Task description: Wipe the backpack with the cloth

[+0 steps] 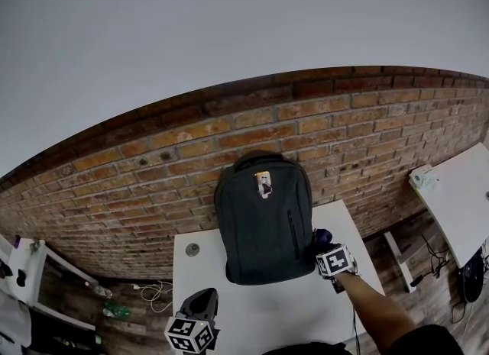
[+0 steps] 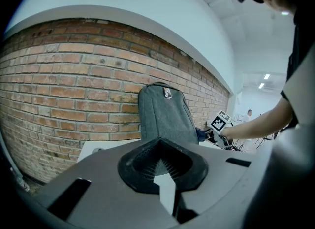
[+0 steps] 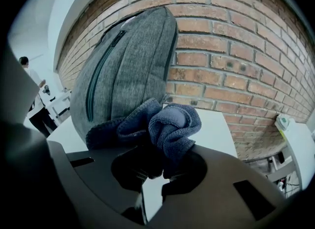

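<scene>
- Head view: got a grey backpack (image 1: 263, 227) standing upright on the white table (image 1: 290, 317), backed against the brick wall (image 1: 153, 170) on the far side.
- Right gripper (image 1: 324, 245) down at the bag's lower right edge, clamped tight on a bunched-up blue cloth (image 3: 167, 122). Dead obvious from the right gripper view.
- Looks like the cloth pressed onto the side panel low down, below the vertical zip (image 3: 98, 70). Touching, or as good as.
- Left gripper (image 1: 200, 300) at the near left of the table, well apart from the bag, pinched closed with nothing in it.
- Reckon this counts as the wiping step itself, working the right side panel. No telling how much of the bag is already done.
- Next up, probably: drag the cloth up along that side with steady pressure, without shoving the bag over. Might be worth bracing the top with the left gripper.
</scene>
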`<state>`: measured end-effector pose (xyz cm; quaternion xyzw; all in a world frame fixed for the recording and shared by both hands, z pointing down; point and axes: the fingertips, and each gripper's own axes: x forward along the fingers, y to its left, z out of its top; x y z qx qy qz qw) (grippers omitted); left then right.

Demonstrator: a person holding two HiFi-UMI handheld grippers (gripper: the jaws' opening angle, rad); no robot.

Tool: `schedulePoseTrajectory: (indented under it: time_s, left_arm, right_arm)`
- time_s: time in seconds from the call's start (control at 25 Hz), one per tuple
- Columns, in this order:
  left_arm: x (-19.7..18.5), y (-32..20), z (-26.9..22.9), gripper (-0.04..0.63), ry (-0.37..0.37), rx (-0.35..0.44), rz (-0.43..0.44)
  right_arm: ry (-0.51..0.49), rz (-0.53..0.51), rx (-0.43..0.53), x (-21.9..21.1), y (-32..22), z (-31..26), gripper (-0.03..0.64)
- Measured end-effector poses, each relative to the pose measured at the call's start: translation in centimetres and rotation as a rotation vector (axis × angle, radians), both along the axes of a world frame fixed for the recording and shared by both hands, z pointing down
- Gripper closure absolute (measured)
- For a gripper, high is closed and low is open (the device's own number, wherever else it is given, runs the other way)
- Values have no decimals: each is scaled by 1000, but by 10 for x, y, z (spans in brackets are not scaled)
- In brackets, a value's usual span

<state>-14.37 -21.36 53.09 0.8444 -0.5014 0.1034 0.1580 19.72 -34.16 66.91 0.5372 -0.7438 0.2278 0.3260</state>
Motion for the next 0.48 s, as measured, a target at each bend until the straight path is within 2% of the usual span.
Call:
schedulePoseTrajectory:
  time_s: [0.2,0.48]
  left_arm:
    - [3,-3,1,604,5,0,15]
    - [11,-10,2,604,9,7,38]
  right_arm:
    - [2,12,-65,1,31,29,580]
    - [-26,63,-106,1,49,46,579]
